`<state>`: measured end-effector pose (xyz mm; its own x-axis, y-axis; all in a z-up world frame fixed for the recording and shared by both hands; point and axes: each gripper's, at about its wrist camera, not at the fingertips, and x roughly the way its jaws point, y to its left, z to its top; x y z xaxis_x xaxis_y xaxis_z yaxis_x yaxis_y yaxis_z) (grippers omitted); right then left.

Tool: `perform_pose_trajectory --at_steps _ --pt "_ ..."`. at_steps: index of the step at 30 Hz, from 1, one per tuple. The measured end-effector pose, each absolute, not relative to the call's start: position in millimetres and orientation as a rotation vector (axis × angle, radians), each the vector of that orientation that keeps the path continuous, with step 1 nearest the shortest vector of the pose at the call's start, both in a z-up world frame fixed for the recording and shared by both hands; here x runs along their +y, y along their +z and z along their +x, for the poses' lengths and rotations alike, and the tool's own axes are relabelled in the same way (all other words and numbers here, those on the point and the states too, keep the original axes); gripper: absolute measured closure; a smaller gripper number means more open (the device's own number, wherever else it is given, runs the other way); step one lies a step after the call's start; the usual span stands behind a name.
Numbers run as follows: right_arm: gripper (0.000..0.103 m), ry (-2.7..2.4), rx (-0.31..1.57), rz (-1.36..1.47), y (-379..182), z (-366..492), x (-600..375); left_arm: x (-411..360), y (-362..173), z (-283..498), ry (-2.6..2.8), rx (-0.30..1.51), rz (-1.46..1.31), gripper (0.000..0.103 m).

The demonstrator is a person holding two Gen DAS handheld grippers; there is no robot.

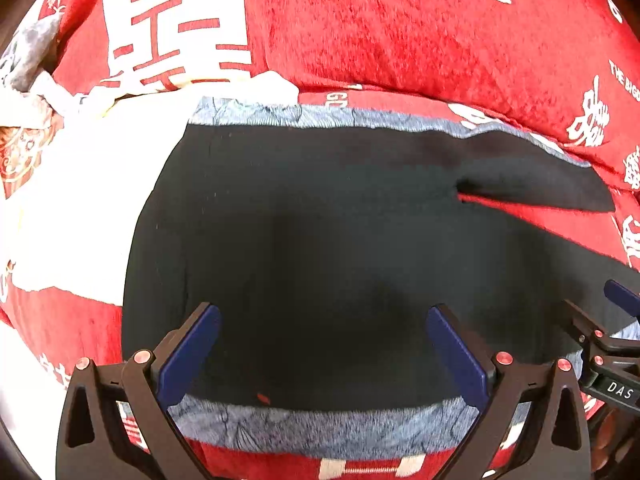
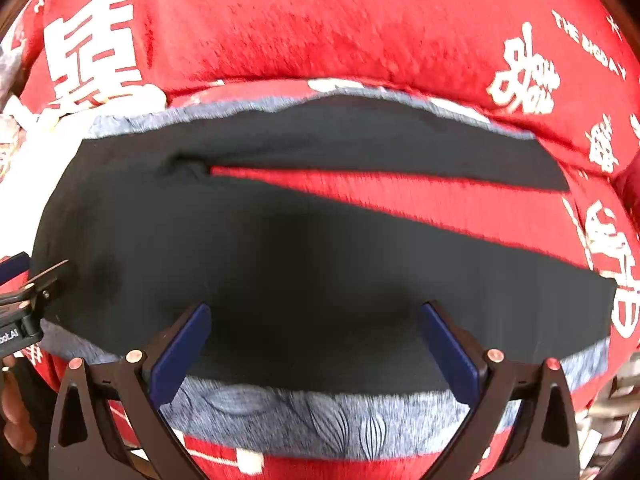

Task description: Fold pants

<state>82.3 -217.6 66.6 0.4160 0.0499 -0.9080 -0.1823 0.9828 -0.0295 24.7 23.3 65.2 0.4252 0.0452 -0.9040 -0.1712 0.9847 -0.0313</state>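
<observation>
Black pants (image 1: pixel 320 240) lie flat on a grey-blue patterned cloth (image 1: pixel 320 428); the two legs split apart toward the right, as the right wrist view (image 2: pixel 320 264) shows. My left gripper (image 1: pixel 324 344) is open and empty, fingers hovering over the near edge of the pants by the waist end. My right gripper (image 2: pixel 316 340) is open and empty over the near leg. The right gripper's tip shows at the right edge of the left wrist view (image 1: pixel 600 336); the left gripper's tip shows at the left edge of the right wrist view (image 2: pixel 28 292).
A red bedcover with white characters (image 1: pixel 400 40) lies under everything and rises in a thick fold behind the pants. White fabric (image 1: pixel 80 200) lies left of the pants. The patterned cloth (image 2: pixel 320 420) borders the pants front and back.
</observation>
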Motion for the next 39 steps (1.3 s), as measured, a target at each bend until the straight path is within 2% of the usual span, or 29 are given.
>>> perform_pose_trajectory --at_steps 4,23,39 --pt "0.0 0.171 1.11 -0.157 74.1 76.2 -193.3 27.4 65.8 39.6 0.142 1.125 -0.114 0.0" --pt "0.0 0.275 1.078 -0.253 63.7 181.4 -130.9 48.6 40.6 108.0 0.193 1.171 -0.098 0.0" --pt "0.0 0.919 1.236 -0.509 12.6 292.8 -41.5 77.3 20.8 150.3 0.135 1.241 -0.18 0.0"
